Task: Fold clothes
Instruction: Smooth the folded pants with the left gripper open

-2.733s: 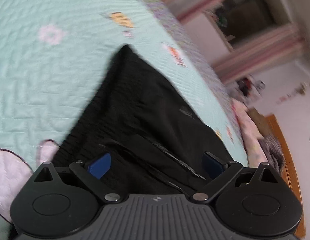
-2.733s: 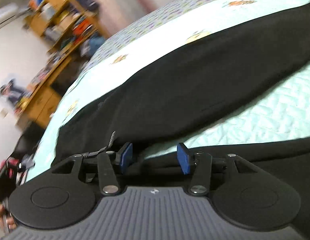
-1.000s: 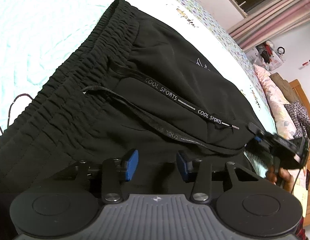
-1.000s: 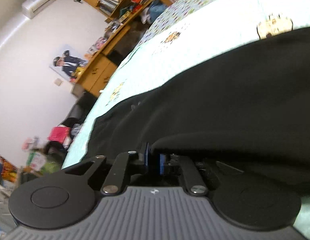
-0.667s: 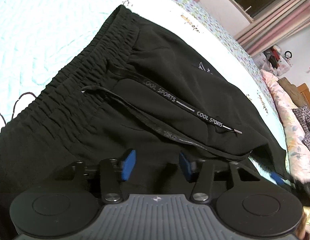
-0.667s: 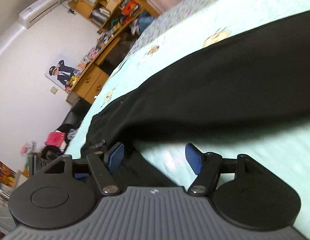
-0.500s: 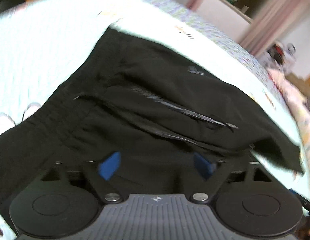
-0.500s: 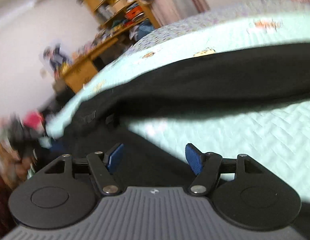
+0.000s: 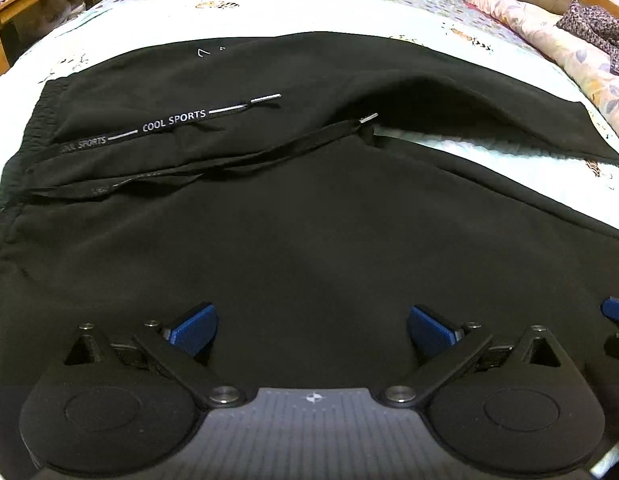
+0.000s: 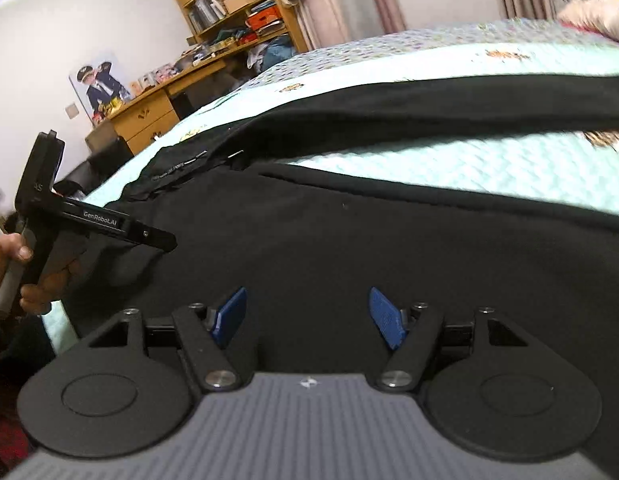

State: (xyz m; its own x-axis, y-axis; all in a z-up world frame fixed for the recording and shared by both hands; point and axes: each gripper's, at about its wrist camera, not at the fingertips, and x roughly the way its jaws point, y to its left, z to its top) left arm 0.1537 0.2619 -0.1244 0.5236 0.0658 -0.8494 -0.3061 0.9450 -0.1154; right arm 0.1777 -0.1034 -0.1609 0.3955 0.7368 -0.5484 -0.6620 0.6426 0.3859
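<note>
Step in hand, as judged: between grasps on the black sweatpants (image 9: 309, 220), spread flat on the bed (image 9: 309, 20) with both legs apart in a V. Consistent either with laying out before a lengthwise fold or with re-spreading between folds; not settled by these views.

Left gripper (image 9: 309, 328): fingers spread wide, nothing between them, hovering over the near leg at 6 o'clock. Right gripper (image 10: 307, 318): fingers likewise spread and empty, over the same dark cloth. Left hand (image 10: 13, 268) visible at 9 o'clock in the right wrist view, around the handle of the left gripper.

Any further grasp calls for a pinch on an edge or hem, not on mid-panel cloth; both sets of fingers currently over mid-panel.

Appearance of the garment:
- Black, matte, soft knit, lying mostly smooth.
- Elastic gathered waistband (image 9: 25, 136) at 9 o'clock.
- Drawstring (image 9: 173, 120) printed "COOL SPORTS", lying loose across the front, metal tips toward 12 o'clock.
- Far leg (image 9: 489, 100) running to 3 o'clock, its hem near the bed edge.
- Pale green quilt (image 9: 469, 146) showing in the gap between the legs.
</note>
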